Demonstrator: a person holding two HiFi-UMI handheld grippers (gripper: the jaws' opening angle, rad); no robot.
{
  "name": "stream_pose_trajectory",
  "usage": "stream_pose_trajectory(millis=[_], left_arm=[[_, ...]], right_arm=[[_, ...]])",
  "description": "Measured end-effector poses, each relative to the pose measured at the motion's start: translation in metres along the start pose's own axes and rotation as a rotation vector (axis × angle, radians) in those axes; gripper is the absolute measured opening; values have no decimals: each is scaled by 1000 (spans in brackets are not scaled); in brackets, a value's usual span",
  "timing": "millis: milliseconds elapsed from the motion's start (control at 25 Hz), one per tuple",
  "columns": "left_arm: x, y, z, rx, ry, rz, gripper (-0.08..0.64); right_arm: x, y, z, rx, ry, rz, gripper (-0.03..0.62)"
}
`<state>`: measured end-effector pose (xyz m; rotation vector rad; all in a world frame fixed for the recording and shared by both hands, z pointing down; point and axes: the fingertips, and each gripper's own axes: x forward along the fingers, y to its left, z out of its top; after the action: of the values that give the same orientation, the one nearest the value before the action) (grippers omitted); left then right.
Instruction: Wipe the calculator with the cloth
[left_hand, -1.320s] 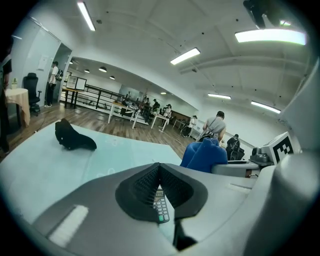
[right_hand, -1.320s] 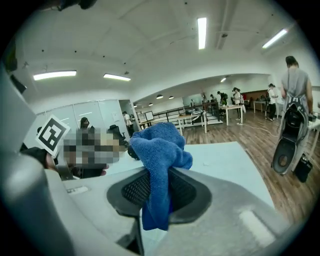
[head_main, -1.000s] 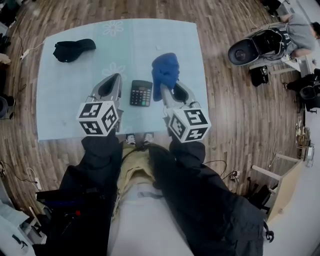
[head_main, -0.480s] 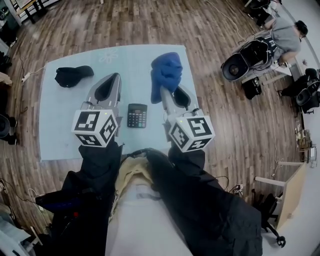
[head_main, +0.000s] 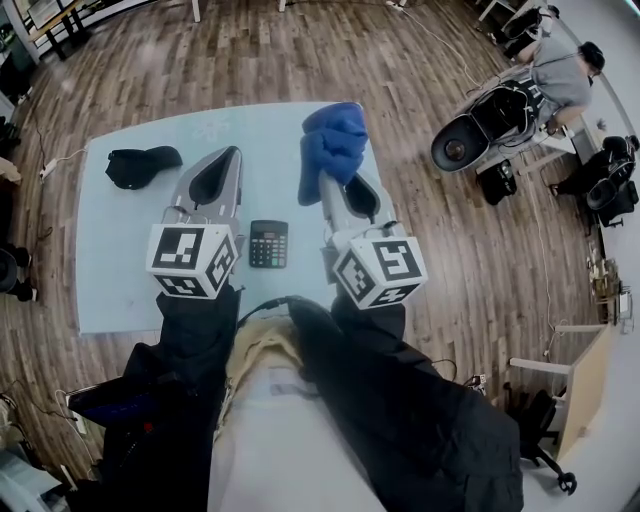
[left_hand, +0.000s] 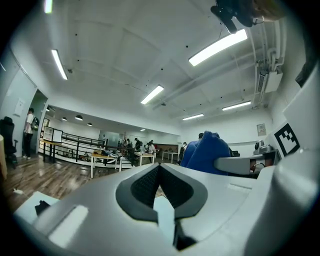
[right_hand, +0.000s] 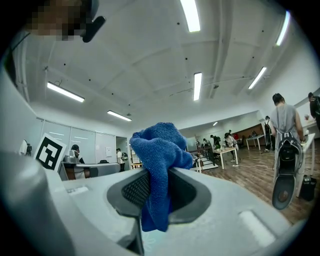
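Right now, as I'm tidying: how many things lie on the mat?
2: the calculator between the left gripper and the right gripper, and a black item far left on the mat. The right gripper holds the blue cloth. Grippers may hide more.

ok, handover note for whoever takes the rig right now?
Left tongs: shut, empty, held up off the table.
Right tongs: shut on the cloth, also raised.
Calculator: flat on the table, between the two tongs, near the person's edge.
Done: cloth is picked up.
Left: bring the cloth down and wipe the calculator; the cloth isn't touching it now.
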<state>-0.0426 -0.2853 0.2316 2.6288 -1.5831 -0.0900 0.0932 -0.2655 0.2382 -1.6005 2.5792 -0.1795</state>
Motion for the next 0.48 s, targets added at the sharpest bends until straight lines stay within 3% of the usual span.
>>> stream_pose_trajectory(millis=[480], left_arm=[[4,9,-2,-2,7,14,-2]], right_arm=[[7,-1,7,-19,-23,-5,78]])
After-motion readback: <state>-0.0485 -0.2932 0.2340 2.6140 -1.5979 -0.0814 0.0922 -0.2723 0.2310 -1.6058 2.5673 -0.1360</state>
